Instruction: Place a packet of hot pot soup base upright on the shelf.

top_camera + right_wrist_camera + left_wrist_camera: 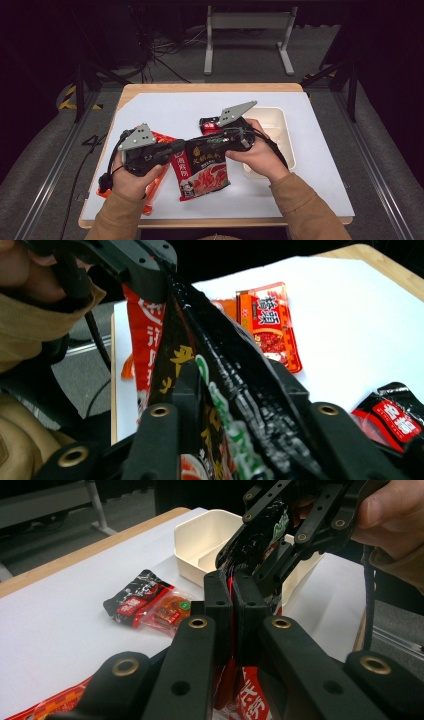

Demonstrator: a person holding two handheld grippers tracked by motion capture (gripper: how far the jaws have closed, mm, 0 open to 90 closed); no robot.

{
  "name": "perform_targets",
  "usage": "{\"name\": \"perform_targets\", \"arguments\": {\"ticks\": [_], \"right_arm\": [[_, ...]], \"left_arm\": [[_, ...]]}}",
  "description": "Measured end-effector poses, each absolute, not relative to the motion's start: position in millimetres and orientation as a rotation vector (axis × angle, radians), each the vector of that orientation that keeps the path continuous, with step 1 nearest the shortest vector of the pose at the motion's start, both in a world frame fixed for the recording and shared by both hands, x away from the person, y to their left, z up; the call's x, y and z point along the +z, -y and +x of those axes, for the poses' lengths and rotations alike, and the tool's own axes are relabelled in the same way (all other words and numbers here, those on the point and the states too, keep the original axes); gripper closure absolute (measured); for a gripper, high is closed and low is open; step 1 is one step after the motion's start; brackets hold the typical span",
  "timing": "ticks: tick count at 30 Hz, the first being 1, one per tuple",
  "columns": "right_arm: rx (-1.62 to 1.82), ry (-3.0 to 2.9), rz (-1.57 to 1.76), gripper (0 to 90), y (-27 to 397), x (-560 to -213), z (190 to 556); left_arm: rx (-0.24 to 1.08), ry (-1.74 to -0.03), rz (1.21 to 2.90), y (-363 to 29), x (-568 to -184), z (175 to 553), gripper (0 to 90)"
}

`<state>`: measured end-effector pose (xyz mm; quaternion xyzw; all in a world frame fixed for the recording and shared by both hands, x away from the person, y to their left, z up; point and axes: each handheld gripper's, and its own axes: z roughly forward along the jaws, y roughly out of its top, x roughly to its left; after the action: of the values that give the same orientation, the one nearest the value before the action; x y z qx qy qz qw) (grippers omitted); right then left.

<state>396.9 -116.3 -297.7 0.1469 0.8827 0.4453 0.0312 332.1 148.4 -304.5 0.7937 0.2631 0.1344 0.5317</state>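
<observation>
At the bottom of the high view, two sleeved forearms come in. Just above them, at centre frame, a black-and-red snack bag (202, 167) hangs between the two grippers. The left gripper (172, 150) has its jaws pressed shut on the bag's left edge. The right gripper (212, 141) has its jaws partly closed around the bag's top edge; whether the pads press it I cannot tell. Beyond, a small dark packet (209, 125) lies beside a cream tray (280, 131) right of centre.
</observation>
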Motion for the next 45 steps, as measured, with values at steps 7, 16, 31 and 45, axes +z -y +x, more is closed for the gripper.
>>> {"name": "perform_targets", "arguments": {"ticks": [7, 16, 31, 45], "right_arm": [[1.304, -2.741, 0.401, 74.9, 113.1, -293.4, 393.1], [1.291, -2.722, 0.382, 78.1, 114.8, -286.5, 389.1], [1.334, -2.672, 0.422, 78.8, 134.7, -272.9, 391.9], [1.351, -2.596, 0.433, 78.7, 150.5, -241.6, 398.2]], "left_arm": [[0.319, -0.635, 1.879, -151.5, -304.7, 332.9, 87.2], [0.291, -0.625, 1.843, -155.1, -306.6, 336.8, 79.2], [0.238, -0.610, 1.753, -172.8, -305.0, 339.4, 55.8], [0.270, -0.634, 1.756, -179.9, -309.1, 345.5, 47.5]]}}
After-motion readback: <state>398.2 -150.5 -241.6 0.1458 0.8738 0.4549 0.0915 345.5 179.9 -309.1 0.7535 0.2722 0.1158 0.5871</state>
